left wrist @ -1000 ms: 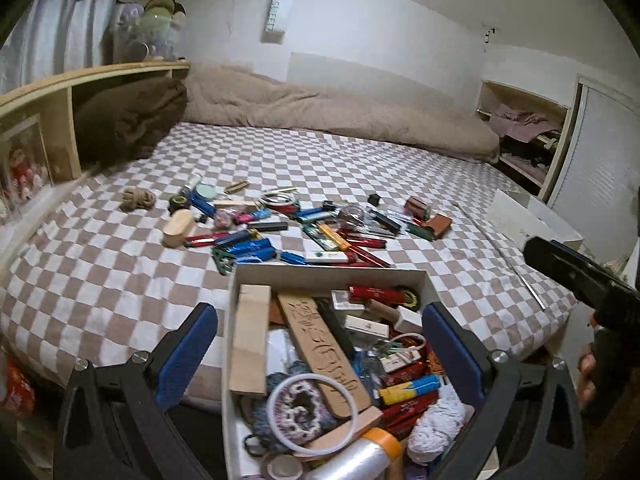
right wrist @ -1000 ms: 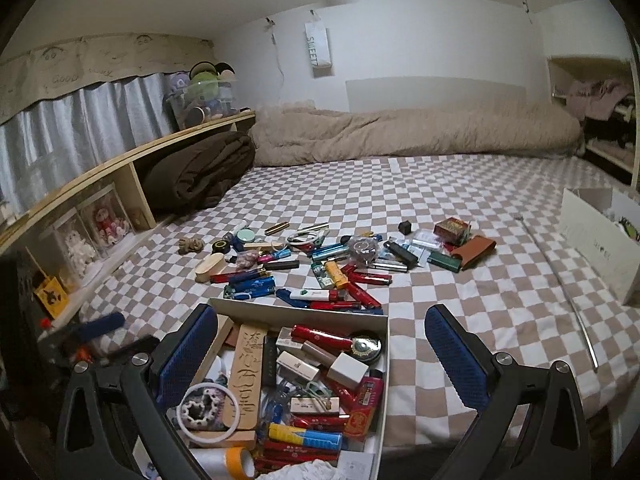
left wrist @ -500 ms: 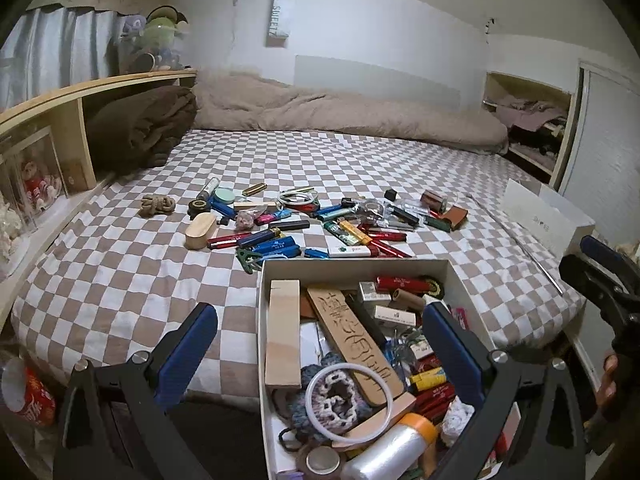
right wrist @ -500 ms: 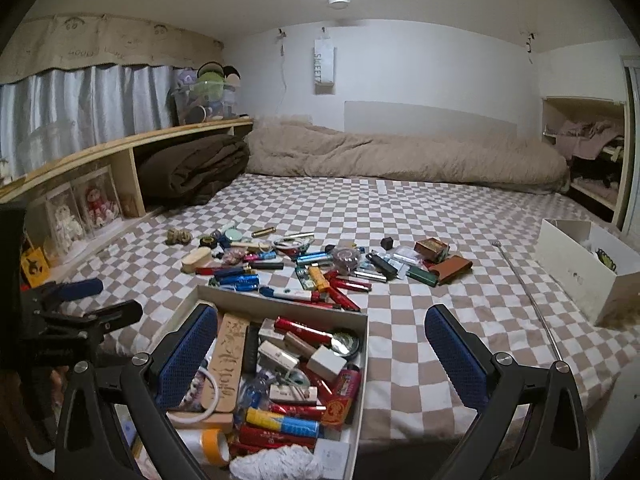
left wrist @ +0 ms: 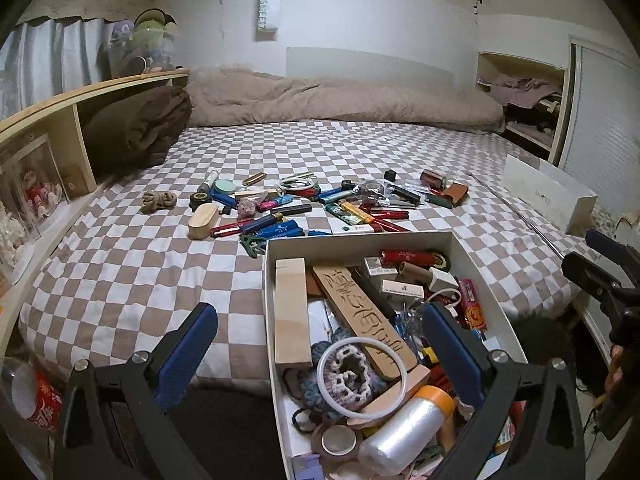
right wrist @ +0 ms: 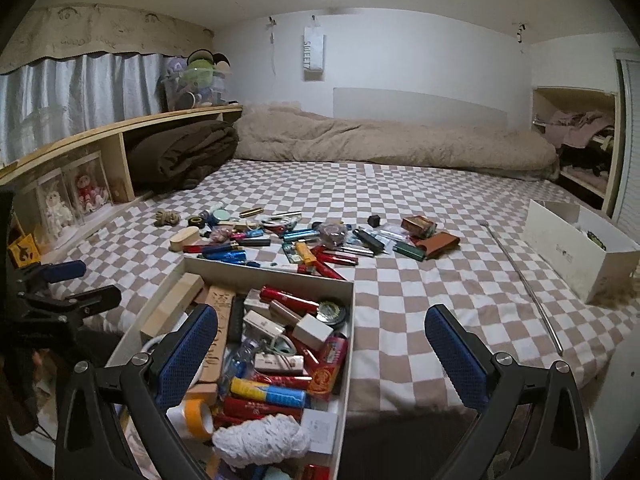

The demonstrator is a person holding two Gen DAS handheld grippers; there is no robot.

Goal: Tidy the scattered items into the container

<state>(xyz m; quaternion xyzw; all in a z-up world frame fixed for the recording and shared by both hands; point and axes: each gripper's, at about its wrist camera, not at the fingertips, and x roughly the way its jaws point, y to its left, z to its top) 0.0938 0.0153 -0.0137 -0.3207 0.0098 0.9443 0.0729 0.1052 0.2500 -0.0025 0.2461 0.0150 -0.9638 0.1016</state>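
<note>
Left wrist view looks down on the white container (left wrist: 464,256), an open box at the near edge of the bed (left wrist: 120,280), crammed with things — a pale wooden block (left wrist: 292,312) along its left wall, a carved wooden plaque (left wrist: 360,320) beside it, a white ring over a crocheted scrunchie (left wrist: 356,376), a red tube (left wrist: 408,257) at the far end and a roll of clear film (left wrist: 404,436) at the near end. Just beyond the container's far wall, the scattered items (left wrist: 320,208) lie in a loose band across the checkered sheet: red and blue lighters and pens, a small wooden oval case (left wrist: 203,221) at the left end, a knot of rope (left wrist: 159,201) further left, a brown leather pouch (left wrist: 456,193) at the right end.

The left gripper (left wrist: 318,354) hangs over the container's near left corner, its blue-padded jaws spread wide and holding nothing. In the right wrist view the right gripper (right wrist: 320,354) is likewise spread and empty, its left pad over the container (right wrist: 344,320) and its right pad over bare sheet; the left gripper (right wrist: 68,284) shows at the far left edge.

Further right, a second white box (right wrist: 576,256) sits at the bed's edge, with a thin metal rod (right wrist: 524,276) lying near it. A rumpled beige duvet (right wrist: 380,140) runs along the far wall — a folded brown blanket (right wrist: 180,156) sits under the wooden shelf (right wrist: 100,132) on the left.
</note>
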